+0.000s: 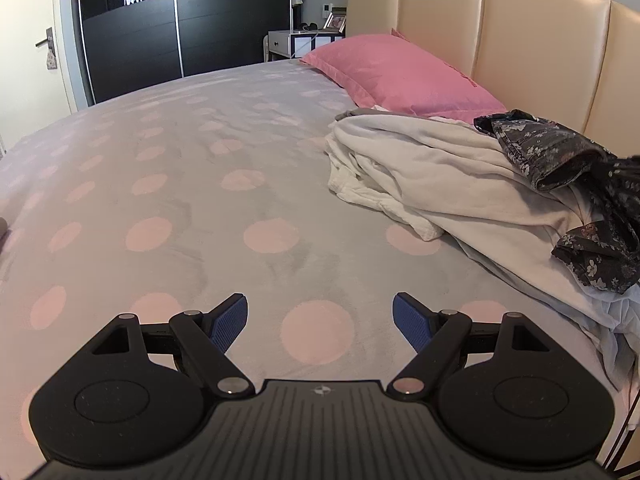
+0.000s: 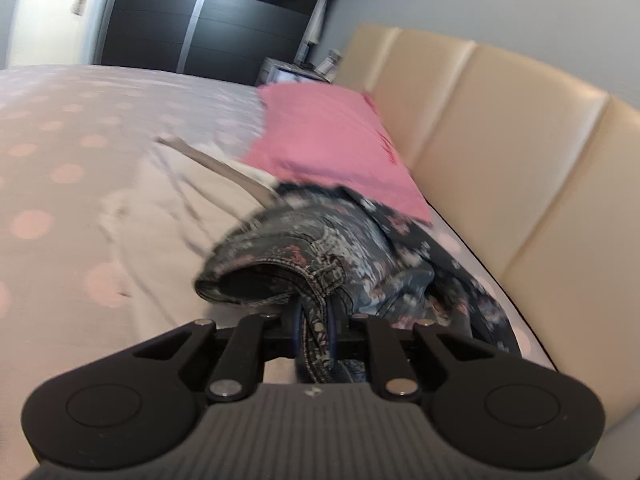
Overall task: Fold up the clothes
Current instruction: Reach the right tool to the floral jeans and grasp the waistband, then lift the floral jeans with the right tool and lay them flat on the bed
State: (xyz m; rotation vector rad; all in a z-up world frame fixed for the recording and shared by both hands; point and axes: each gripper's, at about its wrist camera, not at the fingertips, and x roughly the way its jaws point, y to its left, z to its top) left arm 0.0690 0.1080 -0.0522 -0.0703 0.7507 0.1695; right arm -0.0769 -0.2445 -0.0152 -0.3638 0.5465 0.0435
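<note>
Denim with a flower print, the floral jeans (image 2: 316, 248), is pinched at the waistband between the nearly closed pads of the right gripper (image 2: 316, 332); the rest lies ahead of it, beside the pink pillow (image 2: 328, 140). The left gripper (image 1: 320, 320) hovers wide open and empty over the dotted bedspread (image 1: 180, 184). Ahead and to its right lies the white clothes pile (image 1: 432, 176).

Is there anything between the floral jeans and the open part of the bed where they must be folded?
Nothing visible. The right gripper holds the floral jeans; the dotted bedspread beside the white clothes is bare.
</note>
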